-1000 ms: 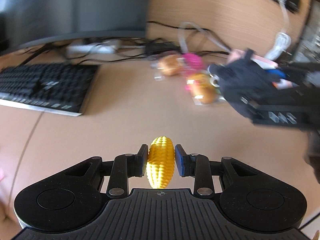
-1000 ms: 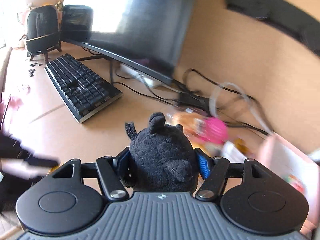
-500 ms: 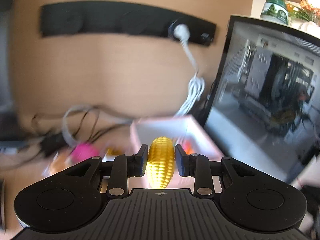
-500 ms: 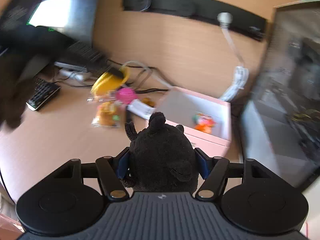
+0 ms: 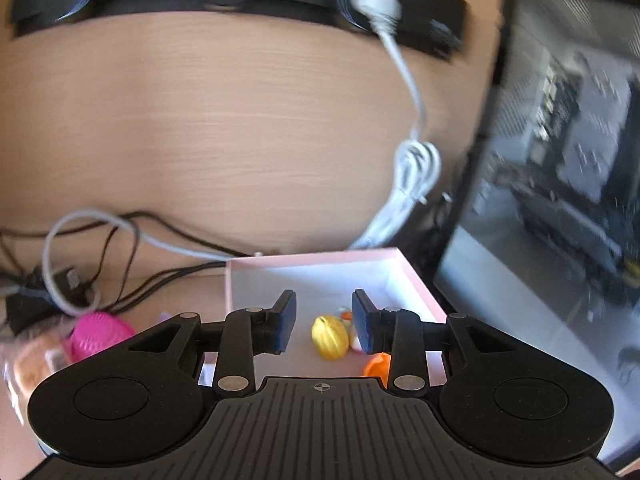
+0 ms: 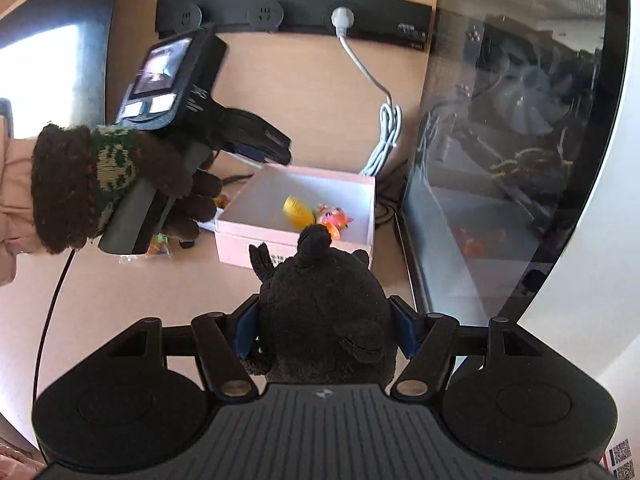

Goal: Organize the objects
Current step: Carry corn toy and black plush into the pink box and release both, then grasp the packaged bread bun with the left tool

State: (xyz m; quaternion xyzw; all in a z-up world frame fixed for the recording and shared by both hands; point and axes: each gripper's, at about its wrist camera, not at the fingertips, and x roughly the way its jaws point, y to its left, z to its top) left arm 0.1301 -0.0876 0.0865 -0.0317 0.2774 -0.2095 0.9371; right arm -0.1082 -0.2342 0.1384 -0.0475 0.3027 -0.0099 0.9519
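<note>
A pink box [image 5: 412,280] stands on the desk by the wall; it also shows in the right wrist view [image 6: 256,236]. The yellow toy corn [image 5: 329,337] lies inside it, seen also from the right [image 6: 296,210], next to a small orange and pink toy [image 6: 334,218]. My left gripper [image 5: 323,322] is open and empty above the box; from the right wrist view it [image 6: 276,148] hovers over the box's left rim. My right gripper [image 6: 326,330] is shut on a black plush toy [image 6: 326,320], short of the box.
A dark monitor [image 6: 500,140] stands right of the box. A black socket strip [image 6: 292,14] with a white cable [image 5: 408,184] is on the wall. A pink round toy [image 5: 98,332], packaged snacks and black cables [image 5: 132,256] lie left of the box.
My left gripper opened and the corn dropped into the pink box. My right gripper carried the plush toy closer to the box.
</note>
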